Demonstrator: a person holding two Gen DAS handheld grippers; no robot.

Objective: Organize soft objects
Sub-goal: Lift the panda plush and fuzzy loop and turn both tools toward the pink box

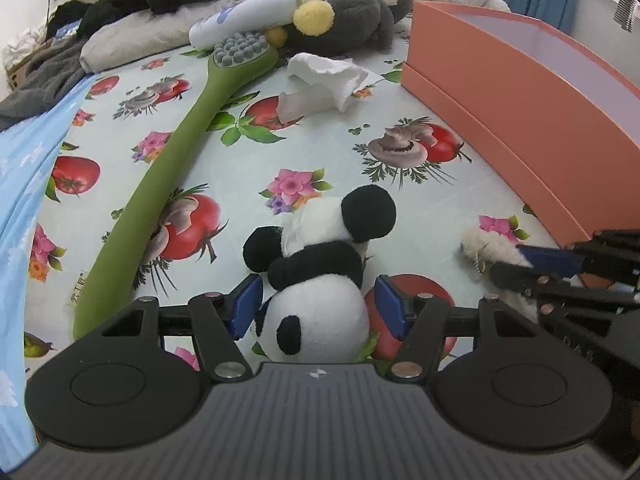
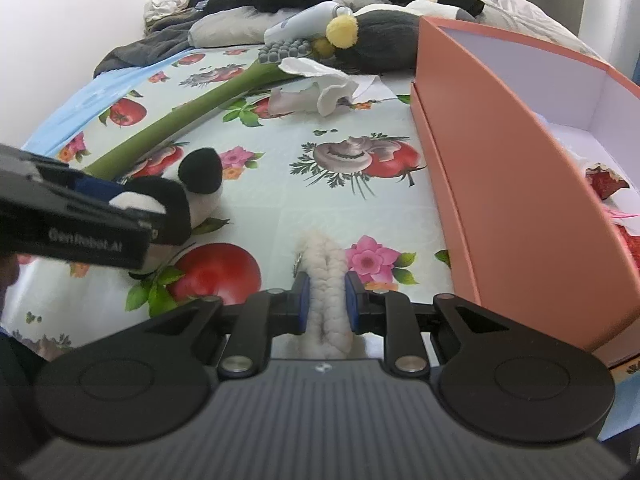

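Note:
A black-and-white panda plush [image 1: 320,276] lies on the patterned bedsheet, between the blue pads of my left gripper [image 1: 318,306], whose jaws stand apart around it with gaps on both sides. My right gripper [image 2: 326,300] is shut on a cream fluffy keychain toy [image 2: 325,280], low over the sheet beside the orange box [image 2: 500,176]. The toy and the right gripper's fingers also show in the left wrist view [image 1: 492,250]. The panda [image 2: 192,196] and the left gripper appear at the left of the right wrist view.
The orange box [image 1: 520,92] stands open on the right with red and white items inside. A long green massage stick [image 1: 160,184], crumpled white tissue [image 1: 324,80], a lotion bottle [image 1: 248,14], a grey plush with yellow pompoms [image 1: 344,16] and dark clothes lie farther back.

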